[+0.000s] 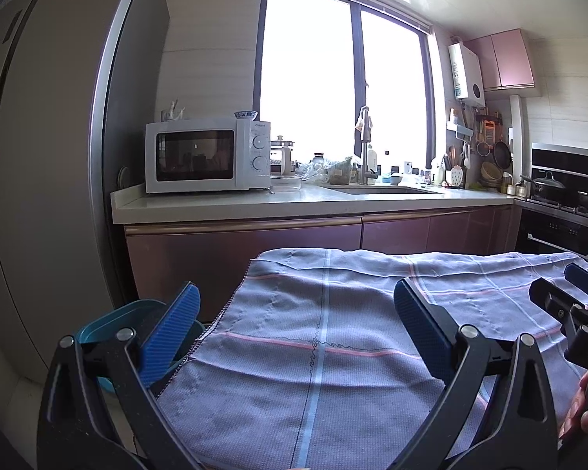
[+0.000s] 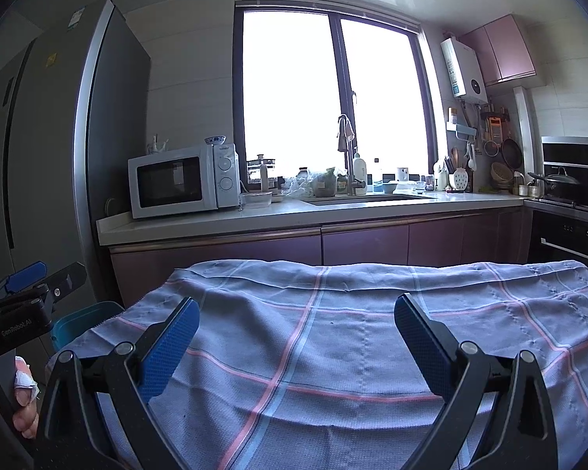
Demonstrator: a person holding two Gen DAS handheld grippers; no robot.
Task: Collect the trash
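You are holding the left gripper [image 1: 296,333] and the right gripper [image 2: 296,346] wide apart and empty over the checked grey-blue cloth [image 2: 333,333]. No trash is showing anywhere on it. The teal plastic bin [image 1: 109,325] is waiting at its near-left edge, so collecting looks either unstarted or finished.

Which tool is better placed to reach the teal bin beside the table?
Left, probably. The left tool, open and empty, has the teal bin right by its left finger. The right tool, also open, hovers over the checked cloth, farther from the bin.
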